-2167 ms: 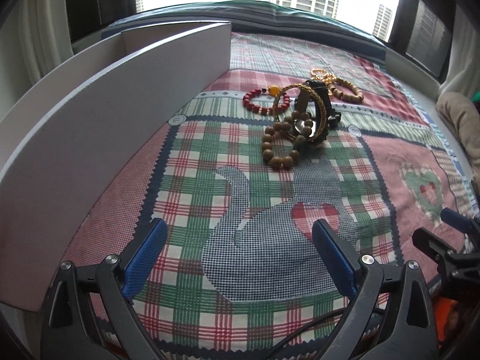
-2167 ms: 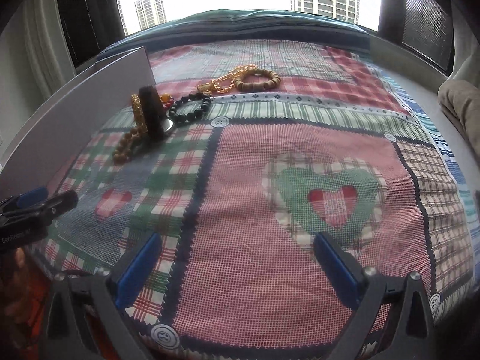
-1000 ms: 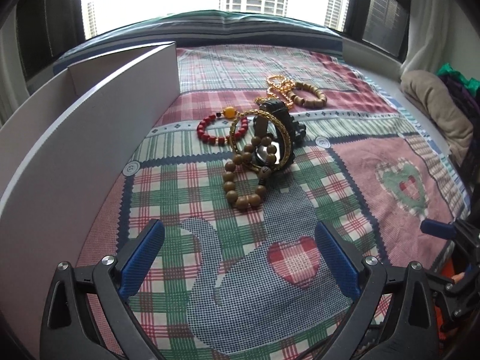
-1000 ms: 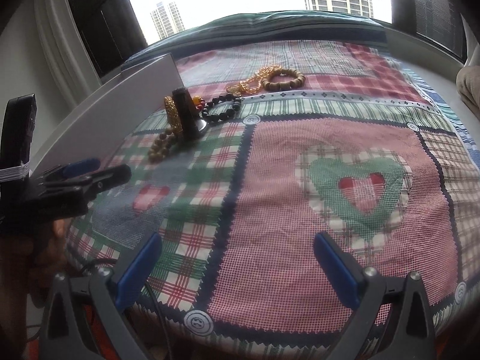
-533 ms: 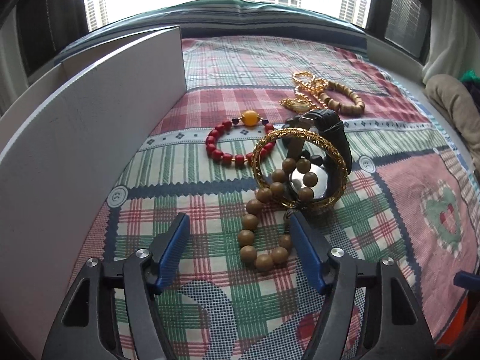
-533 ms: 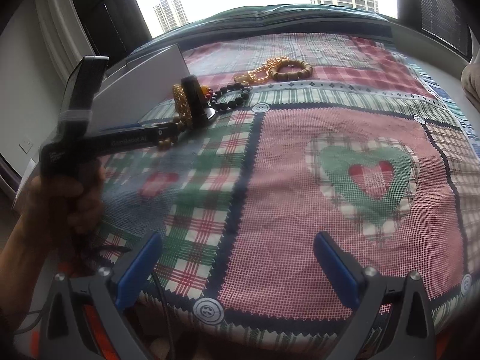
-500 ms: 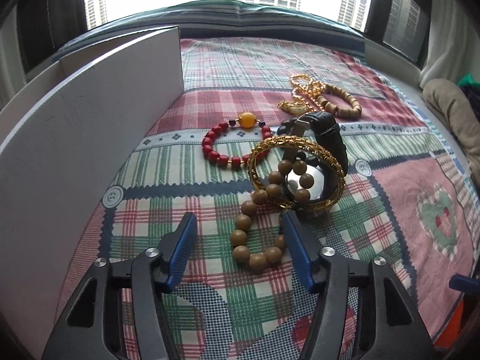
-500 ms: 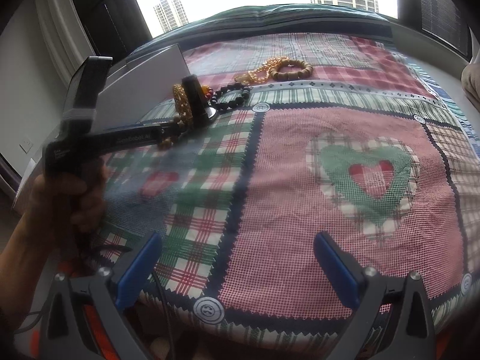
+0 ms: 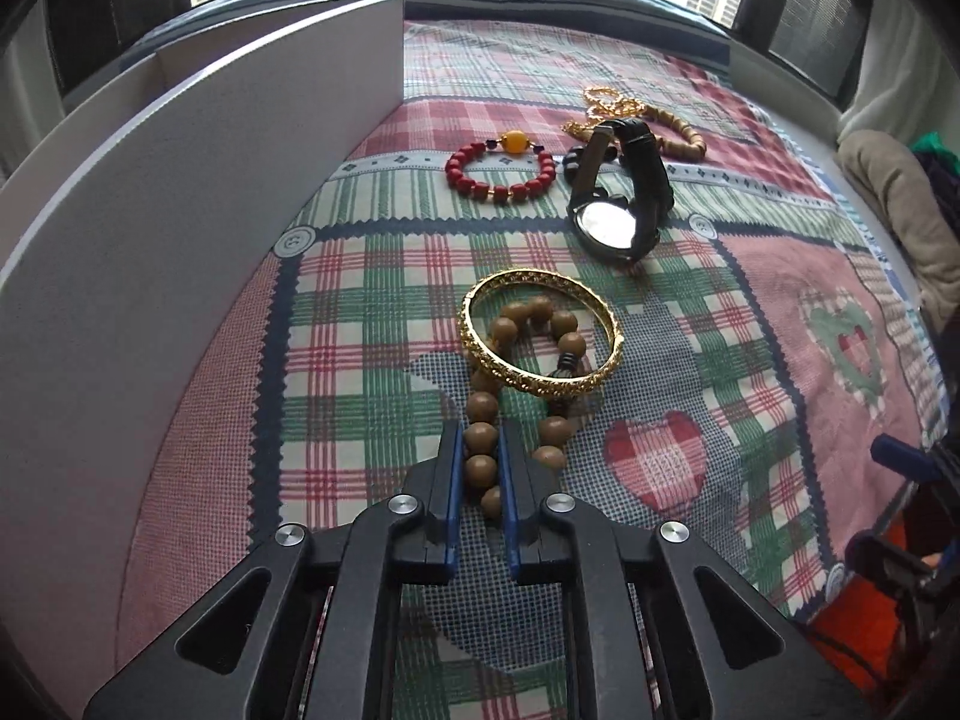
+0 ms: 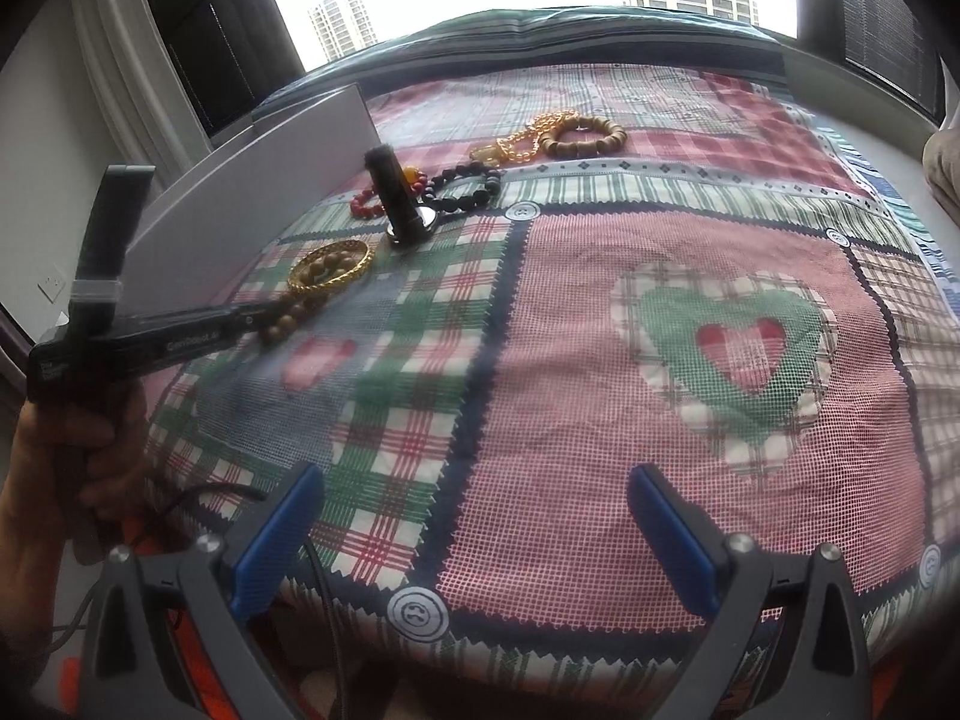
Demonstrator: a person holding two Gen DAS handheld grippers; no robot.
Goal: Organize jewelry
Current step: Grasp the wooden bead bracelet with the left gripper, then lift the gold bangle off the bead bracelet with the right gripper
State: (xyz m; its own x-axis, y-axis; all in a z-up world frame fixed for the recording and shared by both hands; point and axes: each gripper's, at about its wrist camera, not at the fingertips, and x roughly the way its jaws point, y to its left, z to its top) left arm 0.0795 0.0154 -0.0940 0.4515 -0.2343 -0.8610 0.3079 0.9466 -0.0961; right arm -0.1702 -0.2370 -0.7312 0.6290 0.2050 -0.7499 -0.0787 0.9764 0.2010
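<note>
While right gripper (image 10: 474, 531) gapes empty | left gripper (image 9: 480, 456) just closed—clamping wooden bead bracelet (image 9: 483, 438)

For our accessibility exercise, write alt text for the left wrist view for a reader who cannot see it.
The left gripper is shut on a wooden bead bracelet on a patchwork quilt, with a gold bangle lying across its far end. Beyond lie a black watch and a red bead bracelet, beside a white box.

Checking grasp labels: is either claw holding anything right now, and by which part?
Left claw is shut on the wooden bead bracelet, pinching the near run of beads; the gold bangle lies across its far end. Right claw is open, holding nothing.
</note>
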